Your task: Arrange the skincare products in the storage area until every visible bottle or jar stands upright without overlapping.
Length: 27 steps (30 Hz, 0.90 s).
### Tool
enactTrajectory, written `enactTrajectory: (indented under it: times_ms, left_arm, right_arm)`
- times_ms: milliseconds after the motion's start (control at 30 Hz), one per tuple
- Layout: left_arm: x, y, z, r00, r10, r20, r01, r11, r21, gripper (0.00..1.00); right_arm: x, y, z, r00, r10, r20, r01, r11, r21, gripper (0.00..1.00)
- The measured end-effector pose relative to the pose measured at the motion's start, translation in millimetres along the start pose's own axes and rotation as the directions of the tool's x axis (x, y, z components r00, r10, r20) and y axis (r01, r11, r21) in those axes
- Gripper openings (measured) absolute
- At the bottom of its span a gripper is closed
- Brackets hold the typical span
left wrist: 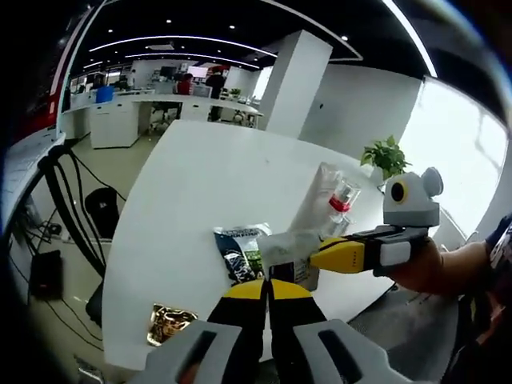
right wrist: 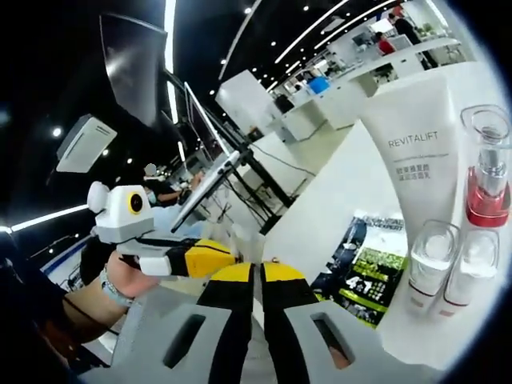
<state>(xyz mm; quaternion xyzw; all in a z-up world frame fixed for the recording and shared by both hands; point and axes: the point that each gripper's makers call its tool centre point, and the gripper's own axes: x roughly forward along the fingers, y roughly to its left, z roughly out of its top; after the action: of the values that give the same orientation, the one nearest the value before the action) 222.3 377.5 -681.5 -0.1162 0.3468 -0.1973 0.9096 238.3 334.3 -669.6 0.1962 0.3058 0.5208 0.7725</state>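
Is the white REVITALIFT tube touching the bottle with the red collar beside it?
Cannot tell. In the right gripper view the REVITALIFT tube and the bottle with the red collar stand side by side, their edges meeting; contact or overlap is unclear.

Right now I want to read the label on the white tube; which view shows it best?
The right gripper view: the white tube is near and large, its REVITALIFT print legible. In the left gripper view it looks distant and small, print unreadable.
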Motion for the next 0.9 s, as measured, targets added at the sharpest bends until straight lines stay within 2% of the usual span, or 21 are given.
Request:
enactTrajectory:
  times_ms: [200,333,433,533,667,800,900]
  left_arm:
    - [1.7,6.7,-3.0,0.999,0.026,-0.028,-0.027,0.998,-0.048,0.00]
    - [4.7,9.1,-7.3,0.997,0.050,-0.062,-0.052,0.998,-0.035,0.00]
    - [5.4,15.0,-11.2,0.990,0.092,-0.105,-0.093,0.996,-0.008,0.01]
    - [5.7,21.4,-6.5,0.985,0.131,-0.114,-0.129,0.991,0.019,0.01]
    - [6.3,30.8,8.3,0.984,0.151,-0.098,-0.151,0.988,0.004,0.01]
    - [9.9,42.0,17.6,0.977,0.183,-0.107,-0.184,0.983,-0.002,0.01]
    - [9.7,56.0,27.9,0.963,0.234,-0.131,-0.236,0.972,0.008,0.01]
  right_arm:
    - [2.6,-3.1,-3.9,1.000,-0.026,-0.015,0.026,1.000,-0.003,0.00]
    - [5.9,-5.6,-6.1,0.996,-0.089,-0.015,0.086,0.986,-0.145,0.00]
    - [11.2,-5.1,-7.6,0.993,-0.121,-0.018,0.114,0.970,-0.212,0.00]
    - [19.4,-6.0,-6.1,0.988,-0.151,-0.021,0.141,0.960,-0.241,0.00]
    - [30.9,-14.9,3.7,0.974,-0.227,-0.014,0.216,0.944,-0.248,0.01]
    - [45.3,-19.7,15.4,0.957,-0.291,0.003,0.273,0.894,-0.356,0.01]
    - [58.1,-19.0,19.3,0.951,-0.308,-0.009,0.280,0.876,-0.393,0.01]
